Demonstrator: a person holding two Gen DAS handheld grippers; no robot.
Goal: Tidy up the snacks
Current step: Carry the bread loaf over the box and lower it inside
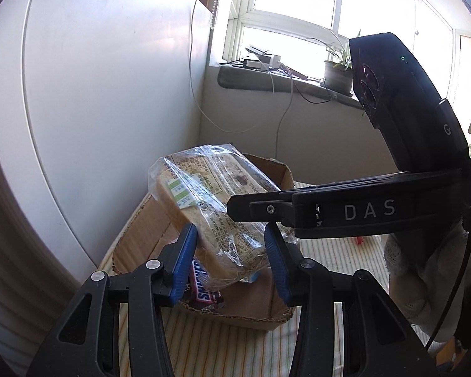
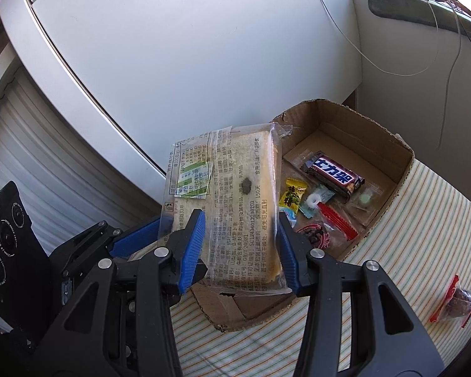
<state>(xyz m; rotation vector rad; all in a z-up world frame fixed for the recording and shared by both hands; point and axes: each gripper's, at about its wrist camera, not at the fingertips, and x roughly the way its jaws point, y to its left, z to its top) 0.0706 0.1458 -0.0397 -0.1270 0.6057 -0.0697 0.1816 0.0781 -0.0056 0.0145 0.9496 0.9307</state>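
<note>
A clear-wrapped block of sliced bread (image 2: 235,194) hangs over an open cardboard box (image 2: 361,132). My right gripper (image 2: 240,248) is shut on its near end, with a blue pad on each side. My left gripper (image 1: 230,260) is also shut on the bread (image 1: 210,201), holding its lower end from the other side. The left gripper's blue pad (image 2: 138,238) shows at the bread's left edge in the right wrist view. In the left wrist view the right gripper (image 1: 245,210) reaches in from the right. A Snickers bar (image 2: 332,176) and several small candies lie in the box.
The box (image 1: 251,320) sits on a striped cloth (image 2: 424,220), close against a white cabinet (image 2: 172,47). A red-wrapped snack (image 2: 455,301) lies on the cloth to the right. A gloved hand (image 1: 417,270) holds the right gripper. A windowsill with a potted plant (image 1: 337,72) is behind.
</note>
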